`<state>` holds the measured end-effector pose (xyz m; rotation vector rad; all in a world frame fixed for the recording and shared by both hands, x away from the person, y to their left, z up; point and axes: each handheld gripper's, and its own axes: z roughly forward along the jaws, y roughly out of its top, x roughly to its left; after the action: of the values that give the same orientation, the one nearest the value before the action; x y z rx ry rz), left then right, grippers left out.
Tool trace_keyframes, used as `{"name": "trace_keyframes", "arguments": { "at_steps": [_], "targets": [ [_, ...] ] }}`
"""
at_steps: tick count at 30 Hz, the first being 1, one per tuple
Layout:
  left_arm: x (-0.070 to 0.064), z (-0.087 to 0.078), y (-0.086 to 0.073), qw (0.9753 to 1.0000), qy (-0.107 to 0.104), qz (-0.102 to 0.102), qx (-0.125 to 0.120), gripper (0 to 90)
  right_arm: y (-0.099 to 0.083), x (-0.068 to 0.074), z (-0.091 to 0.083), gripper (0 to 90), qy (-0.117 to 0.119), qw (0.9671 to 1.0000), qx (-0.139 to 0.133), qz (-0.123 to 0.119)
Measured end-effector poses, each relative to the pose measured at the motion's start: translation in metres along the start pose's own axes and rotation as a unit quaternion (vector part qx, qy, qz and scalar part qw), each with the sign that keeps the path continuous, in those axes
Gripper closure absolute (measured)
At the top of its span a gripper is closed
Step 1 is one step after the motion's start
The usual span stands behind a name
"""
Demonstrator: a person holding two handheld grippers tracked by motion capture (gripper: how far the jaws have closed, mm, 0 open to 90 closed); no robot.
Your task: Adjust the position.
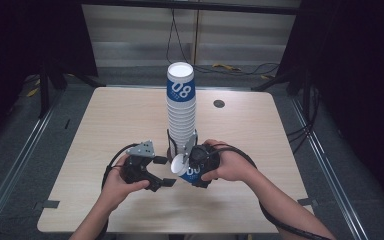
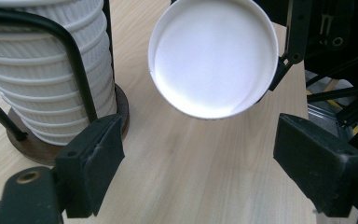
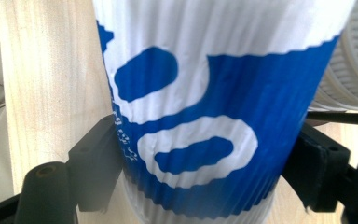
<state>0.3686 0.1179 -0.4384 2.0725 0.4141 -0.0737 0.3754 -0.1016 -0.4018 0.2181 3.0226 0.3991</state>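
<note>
A tall stack of ribbed white paper cups (image 1: 181, 112) stands in a black wire holder on a round wooden base (image 2: 63, 142) at the table's middle; the top cup bears a blue band. My right gripper (image 1: 194, 162) is shut on a single blue-and-white cup (image 3: 205, 93), held on its side just in front of the stack. Its round white end (image 2: 213, 56) faces my left gripper (image 1: 164, 171). That gripper is open, its jaws wide apart and a little short of the cup's end, with nothing between them. The stack (image 2: 42, 70) rises at its left.
The light wooden table (image 1: 120, 120) has a small black round cap (image 1: 219, 103) at back right. Cables trail from both grippers toward the front edge. Dark floor, rails and stands surround the table.
</note>
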Motion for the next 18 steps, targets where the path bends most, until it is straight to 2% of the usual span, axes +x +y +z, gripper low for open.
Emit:
{"name": "trace_keyframes", "arguments": {
  "at_steps": [1,9,10,18],
  "targets": [
    [0.000,0.000,0.000,1.0000,-0.001,0.000,0.000,15.8,0.001,0.001,0.000,21.0,0.003,1.0000,0.000,0.007],
    [0.002,0.001,0.000,1.0000,-0.008,-0.004,-0.002,15.7,0.007,0.003,0.003,21.0,0.007,0.9999,0.002,-0.009],
    [0.003,0.001,0.000,0.9999,-0.009,-0.005,-0.003,15.7,0.008,0.004,0.003,21.0,0.007,1.0000,0.003,-0.004],
    [0.006,0.004,0.000,0.9999,-0.010,-0.006,-0.006,15.8,0.013,0.000,0.008,21.0,0.010,0.9998,-0.002,-0.016]
  ]
}}
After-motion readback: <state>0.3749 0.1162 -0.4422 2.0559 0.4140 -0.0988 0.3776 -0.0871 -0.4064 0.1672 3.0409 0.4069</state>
